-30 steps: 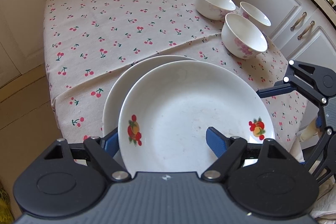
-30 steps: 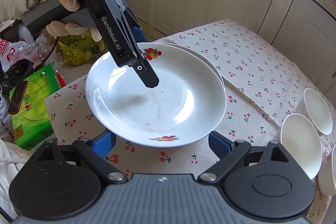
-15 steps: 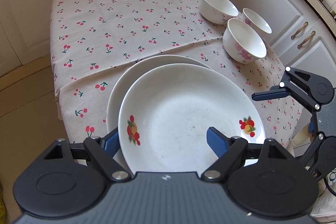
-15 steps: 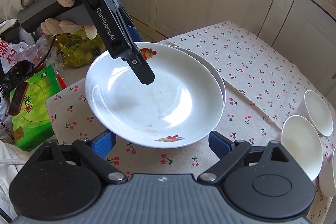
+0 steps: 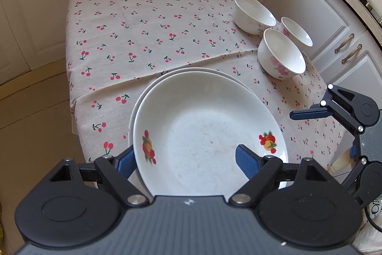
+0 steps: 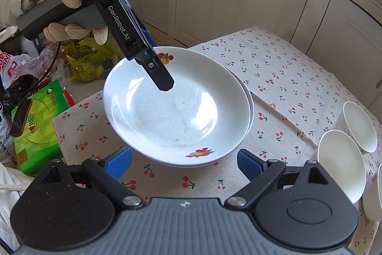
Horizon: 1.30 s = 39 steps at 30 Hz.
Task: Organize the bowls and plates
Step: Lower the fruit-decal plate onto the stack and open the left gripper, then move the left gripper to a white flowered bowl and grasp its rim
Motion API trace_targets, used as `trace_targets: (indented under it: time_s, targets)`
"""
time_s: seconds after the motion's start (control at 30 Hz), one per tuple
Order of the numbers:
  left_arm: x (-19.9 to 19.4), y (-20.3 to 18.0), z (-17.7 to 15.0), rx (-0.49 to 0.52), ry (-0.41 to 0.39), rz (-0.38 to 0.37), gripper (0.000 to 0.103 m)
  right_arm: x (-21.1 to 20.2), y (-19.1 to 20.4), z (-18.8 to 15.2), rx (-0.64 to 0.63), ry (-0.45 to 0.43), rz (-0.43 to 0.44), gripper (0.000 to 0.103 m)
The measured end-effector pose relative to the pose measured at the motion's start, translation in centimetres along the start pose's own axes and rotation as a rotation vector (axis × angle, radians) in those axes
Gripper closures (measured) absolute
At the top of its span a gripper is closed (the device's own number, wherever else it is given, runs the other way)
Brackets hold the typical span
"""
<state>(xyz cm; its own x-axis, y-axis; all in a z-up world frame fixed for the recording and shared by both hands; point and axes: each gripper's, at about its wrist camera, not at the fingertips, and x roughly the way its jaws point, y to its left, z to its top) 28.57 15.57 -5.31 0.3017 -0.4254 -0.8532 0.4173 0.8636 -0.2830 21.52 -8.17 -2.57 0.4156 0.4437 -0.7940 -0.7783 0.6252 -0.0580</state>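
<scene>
Here the top plate (image 5: 203, 133) is a round, glossy white ceramic dish with a shallow well; being round, it has no long axis, and it faces up. It is nested on a second plate (image 5: 152, 84), whose rim shows along the far-left edge. Both sit on the near part of the bench (image 5: 133, 40), covered by a beige woven cloth printed with red cherries. 2 fruit motifs mark the top plate's rim.

The left claw (image 5: 188, 159) straddles the plate's near rim, 1 blue pad (image 5: 246, 160) inside the well, the other outside; its jaws are opening and the pads look clear of the rim.

The right claw (image 6: 183, 163) hangs wide and empty just short of the plates.

3 smooth white bowls (image 5: 281, 54), rims up, cluster at the bench's far-right edge, well apart from the plates.
</scene>
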Motion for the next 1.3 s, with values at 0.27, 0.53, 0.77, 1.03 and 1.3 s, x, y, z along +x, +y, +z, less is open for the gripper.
trace_targets:
  time_s: [0.27,0.53,0.77,1.03,1.3]
  targets:
    - [-0.2,-0.4,-0.4,0.009,-0.015,0.033,0.017,-0.6,-0.3,-0.5,0.031,-0.031,-0.035,0.002]
    - [-0.4,-0.9,-1.0,0.043,-0.064,0.098,0.016,-1.4,-0.6,-1.6,0.074,-0.071,-0.089,0.000]
    - [-1.7,-4.4,-1.0,0.165,-0.158,0.144,0.015,-2.7,-1.4,-3.0,0.157,-0.134,-0.149,0.000]
    - [0.1,-8.9,-0.2,0.240,-0.185,0.113,0.014,-3.9,-3.1,-5.6,0.263,-0.181,-0.358,0.000]
    - [2.6,-13.5,1.9,0.306,-0.217,0.097,0.010,-4.2,-5.8,-7.9,0.327,-0.192,-0.458,0.000]
